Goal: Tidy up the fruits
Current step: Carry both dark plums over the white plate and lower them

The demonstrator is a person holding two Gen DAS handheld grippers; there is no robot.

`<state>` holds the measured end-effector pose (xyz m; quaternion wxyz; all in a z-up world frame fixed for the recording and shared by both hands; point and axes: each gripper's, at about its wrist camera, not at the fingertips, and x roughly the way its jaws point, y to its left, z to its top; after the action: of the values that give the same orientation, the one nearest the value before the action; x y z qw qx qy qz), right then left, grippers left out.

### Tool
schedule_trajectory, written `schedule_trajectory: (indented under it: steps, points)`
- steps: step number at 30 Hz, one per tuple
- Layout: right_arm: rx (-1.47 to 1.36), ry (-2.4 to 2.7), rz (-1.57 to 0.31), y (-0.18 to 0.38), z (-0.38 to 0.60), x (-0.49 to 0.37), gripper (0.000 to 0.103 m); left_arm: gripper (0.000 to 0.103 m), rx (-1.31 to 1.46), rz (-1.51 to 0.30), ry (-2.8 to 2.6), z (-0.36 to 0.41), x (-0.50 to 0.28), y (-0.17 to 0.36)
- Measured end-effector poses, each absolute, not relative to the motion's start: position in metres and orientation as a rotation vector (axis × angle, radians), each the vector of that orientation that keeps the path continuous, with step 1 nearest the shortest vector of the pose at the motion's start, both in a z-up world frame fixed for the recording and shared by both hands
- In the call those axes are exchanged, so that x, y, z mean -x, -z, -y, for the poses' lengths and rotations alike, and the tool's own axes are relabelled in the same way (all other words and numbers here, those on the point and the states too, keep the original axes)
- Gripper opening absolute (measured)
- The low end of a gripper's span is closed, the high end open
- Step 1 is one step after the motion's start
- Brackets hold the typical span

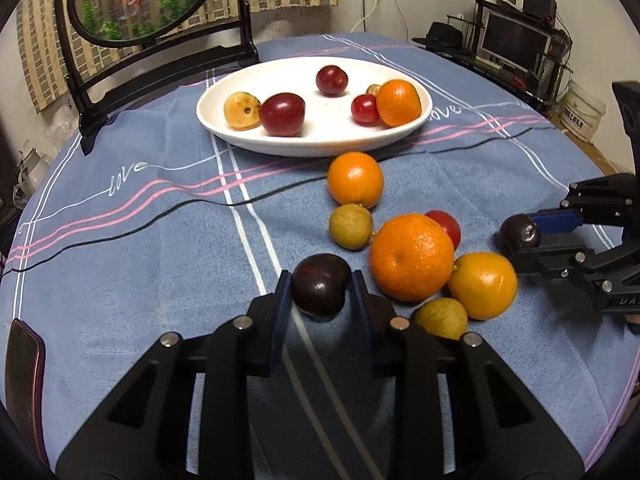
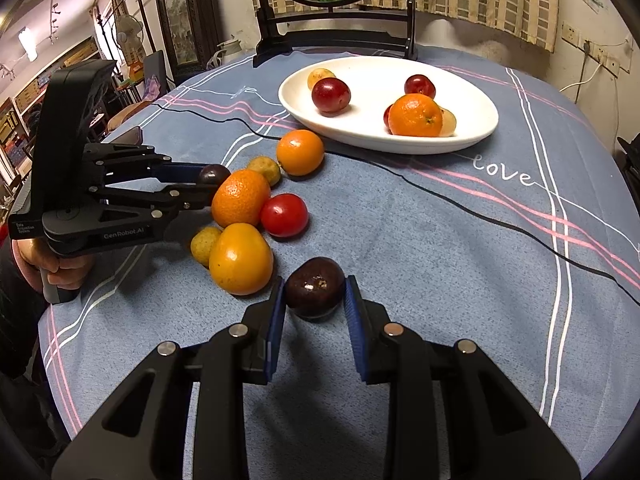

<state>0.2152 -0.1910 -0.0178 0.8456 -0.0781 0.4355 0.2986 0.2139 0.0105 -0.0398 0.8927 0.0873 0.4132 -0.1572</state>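
Plums (image 1: 319, 285) (image 2: 315, 288) sit clamped in both claws, bare cloth (image 1: 132, 264) beside.

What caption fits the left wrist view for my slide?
Left tool shut on a dark plum, loose fruit beside it, white plate of fruit beyond.

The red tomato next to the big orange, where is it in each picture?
Left wrist view: the red tomato peeks out behind the big orange, right of centre.
Right wrist view: the red tomato sits in plain sight left of centre, right of the big orange.
Shared landmark: the white plate, farther back on the table.
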Motion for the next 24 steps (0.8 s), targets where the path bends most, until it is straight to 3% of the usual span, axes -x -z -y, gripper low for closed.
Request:
schedule_trajectory:
  steps: [11, 18, 24]
  points:
    - [0.081, -0.597, -0.794, 0.000, 0.188, -0.238, 0.030, 0.030, 0.015, -0.808, 0.274, -0.030, -0.234, 0.015]
    - [0.051, -0.563, -0.681, -0.017, 0.163, -0.280, 0.030, 0.030, 0.098, -0.737, 0.281, -0.019, -0.290, -0.023]
    - [0.010, -0.512, -0.705, -0.013, 0.155, -0.324, 0.030, 0.030, 0.054, -0.759, 0.252, 0.001, -0.357, -0.024]
